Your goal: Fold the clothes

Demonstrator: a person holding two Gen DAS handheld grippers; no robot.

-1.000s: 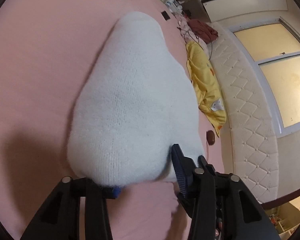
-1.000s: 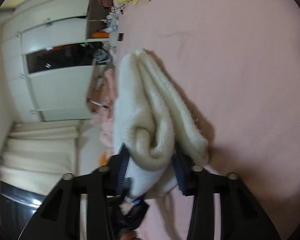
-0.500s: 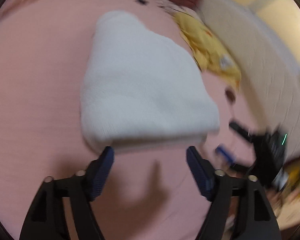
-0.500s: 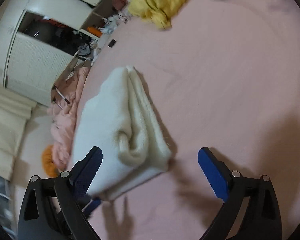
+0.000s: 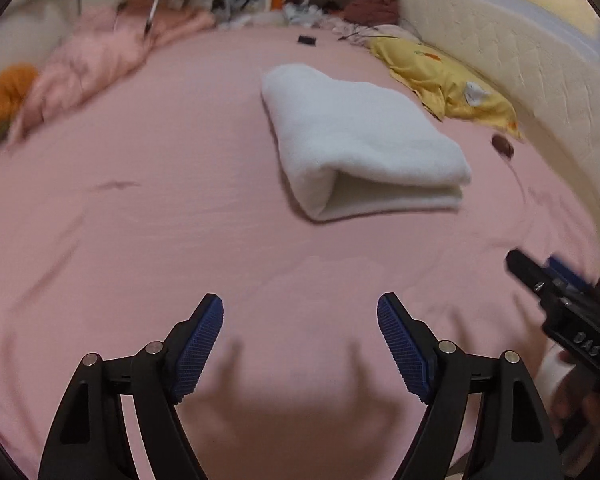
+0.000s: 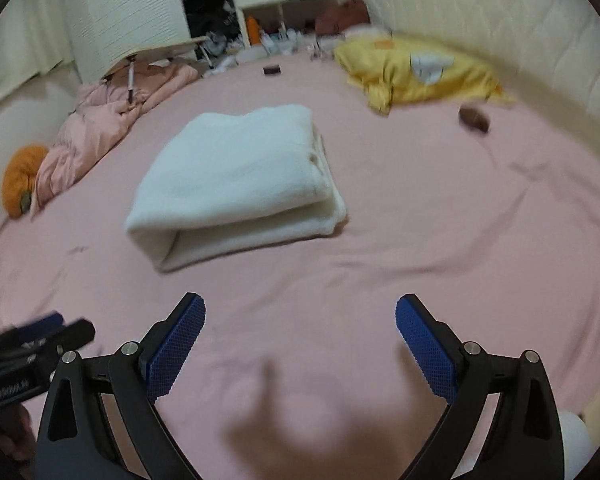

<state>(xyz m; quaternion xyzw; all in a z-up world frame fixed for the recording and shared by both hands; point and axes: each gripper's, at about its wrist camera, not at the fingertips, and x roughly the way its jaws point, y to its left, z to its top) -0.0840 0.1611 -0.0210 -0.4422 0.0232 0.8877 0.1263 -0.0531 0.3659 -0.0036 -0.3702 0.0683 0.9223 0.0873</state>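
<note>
A folded white knit garment [image 5: 356,140] lies on the pink bed sheet [image 5: 140,200], right of centre in the left wrist frame and left of centre in the right wrist frame [image 6: 236,176]. Both the left tongs [image 5: 300,340] and the right tongs [image 6: 300,340] stand wide apart, empty, low in their frames and well short of the garment. A yellow blanket [image 5: 444,76] is bunched at upper right, a pink quilt [image 6: 112,120] at upper left.

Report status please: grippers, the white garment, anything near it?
Left gripper open, right gripper open, both empty. White garment folded, flat on pink bed, untouched. Yellow cloth and small brown thing lie apart from it.
</note>
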